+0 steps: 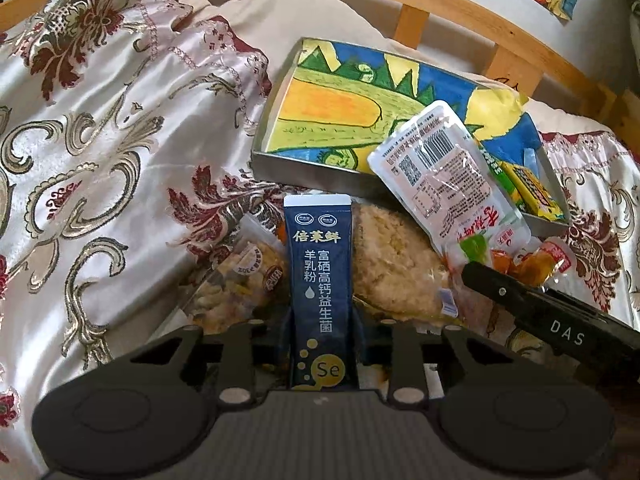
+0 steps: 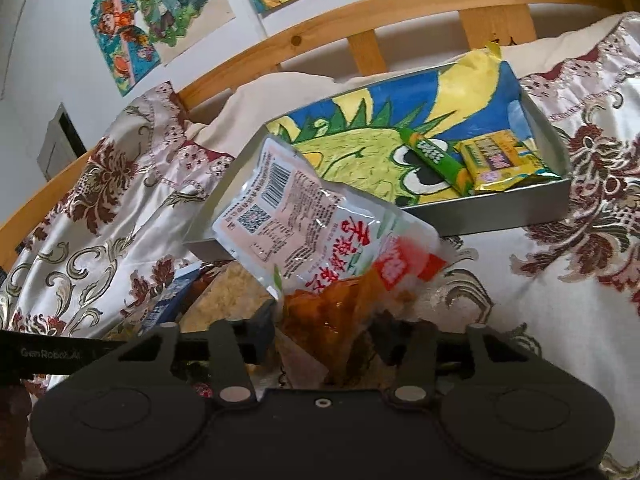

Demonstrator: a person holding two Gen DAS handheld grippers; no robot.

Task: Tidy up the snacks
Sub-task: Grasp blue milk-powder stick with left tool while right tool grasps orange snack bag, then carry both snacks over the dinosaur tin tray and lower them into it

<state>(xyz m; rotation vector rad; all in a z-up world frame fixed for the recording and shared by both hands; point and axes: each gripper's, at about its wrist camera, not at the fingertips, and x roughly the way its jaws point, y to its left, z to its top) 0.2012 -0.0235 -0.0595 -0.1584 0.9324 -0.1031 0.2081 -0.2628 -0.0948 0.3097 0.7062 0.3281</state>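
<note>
Navy foil first: the left claw (image 1: 320, 320) is closed on a tall navy sachet (image 1: 319, 280), gripped low at its sides and held upright. Just behind it, on the bed, lie a nut packet (image 1: 236, 280) and a crumbly cake in clear wrap (image 1: 390, 264).

The right claw (image 2: 324, 328) is clamped on the orange end of a clear pouch (image 2: 296, 216). The pouch tilts up and away, its far end overlapping the near wall of the tray (image 2: 500, 216); whether it touches that wall cannot be told.

The tray sits on the satin bedspread (image 1: 100, 140) toward the head of the bed, before the wooden headboard (image 2: 360, 4). A dinosaur drawing lines its floor. A green stick (image 2: 434, 158) and a yellow packet (image 2: 504, 164) already lie in its right end; the left end is bare.

Judgement: loading is under way, with both claws carrying an item and neither yet placed. The pouch appears nearest delivery. The next move calls for lifting it over the near wall and releasing it flat on the bare floor, clear of the two items inside, then doing likewise with the sachet.

Not determinable: the fingertips of both claws, which are masked by the goods; the pouch's contents beyond orange pieces; the print on the nut packet. The left view cuts off the tray's right corner.
</note>
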